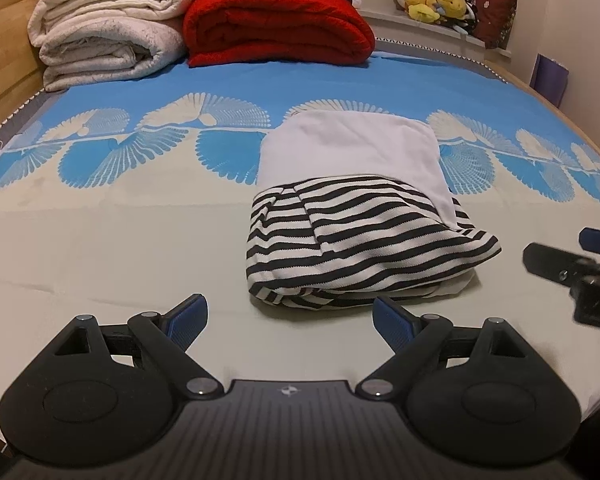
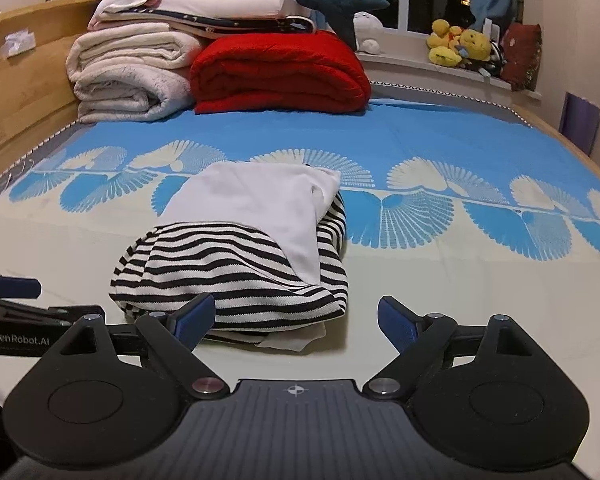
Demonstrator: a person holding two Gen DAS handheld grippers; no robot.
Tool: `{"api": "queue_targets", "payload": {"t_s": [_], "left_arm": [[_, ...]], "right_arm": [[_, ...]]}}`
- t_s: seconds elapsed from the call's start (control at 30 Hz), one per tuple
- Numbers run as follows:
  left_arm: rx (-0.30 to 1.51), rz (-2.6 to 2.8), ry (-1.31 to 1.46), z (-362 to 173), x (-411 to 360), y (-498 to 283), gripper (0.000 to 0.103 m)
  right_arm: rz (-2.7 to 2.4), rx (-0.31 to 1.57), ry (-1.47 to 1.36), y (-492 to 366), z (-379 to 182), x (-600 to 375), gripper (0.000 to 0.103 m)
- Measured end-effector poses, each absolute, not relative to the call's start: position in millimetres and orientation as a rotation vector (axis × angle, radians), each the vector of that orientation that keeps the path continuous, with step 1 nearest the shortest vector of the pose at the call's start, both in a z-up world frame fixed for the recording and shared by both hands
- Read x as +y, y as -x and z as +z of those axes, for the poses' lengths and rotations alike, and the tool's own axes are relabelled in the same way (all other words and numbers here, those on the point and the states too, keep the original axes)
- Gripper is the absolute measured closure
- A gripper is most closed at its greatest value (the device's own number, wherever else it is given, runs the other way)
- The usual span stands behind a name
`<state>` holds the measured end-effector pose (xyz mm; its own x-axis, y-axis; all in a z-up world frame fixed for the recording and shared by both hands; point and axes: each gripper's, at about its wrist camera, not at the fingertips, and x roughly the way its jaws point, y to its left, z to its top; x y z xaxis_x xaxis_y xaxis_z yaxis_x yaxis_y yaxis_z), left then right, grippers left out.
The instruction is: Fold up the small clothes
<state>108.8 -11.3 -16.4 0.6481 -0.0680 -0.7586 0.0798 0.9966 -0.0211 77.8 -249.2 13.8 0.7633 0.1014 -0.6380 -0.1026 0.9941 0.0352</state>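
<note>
My left gripper (image 1: pixel 290 316) and right gripper (image 2: pixel 296 318) hang spread wide, grasping nothing, just short of the folded garment (image 1: pixel 356 240), striped below and white on top, lying mid-bed on the blue-patterned sheet (image 1: pixel 140 92). Nothing blocks either approach. Beyond sit a red blanket (image 1: pixel 276 24), cream blankets (image 1: pixel 104 28) and yellow plush toys (image 2: pixel 456 42).

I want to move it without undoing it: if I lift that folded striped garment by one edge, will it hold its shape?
Probably not. The striped garment looks like soft knit, slumped and bulging, so it would likely droop. Its white layer lies loosely on top and may slide off.
</note>
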Motion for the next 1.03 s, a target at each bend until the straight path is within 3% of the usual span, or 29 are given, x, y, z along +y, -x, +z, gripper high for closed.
{"api": "queue_targets", "payload": {"t_s": [1.03], "left_arm": [[0.858, -0.088, -0.002, -18.2, -8.7, -108.7, 0.01]], "right_arm": [[0.133, 0.699, 0.081, -80.1, 6.5, -232.5, 0.014]]}}
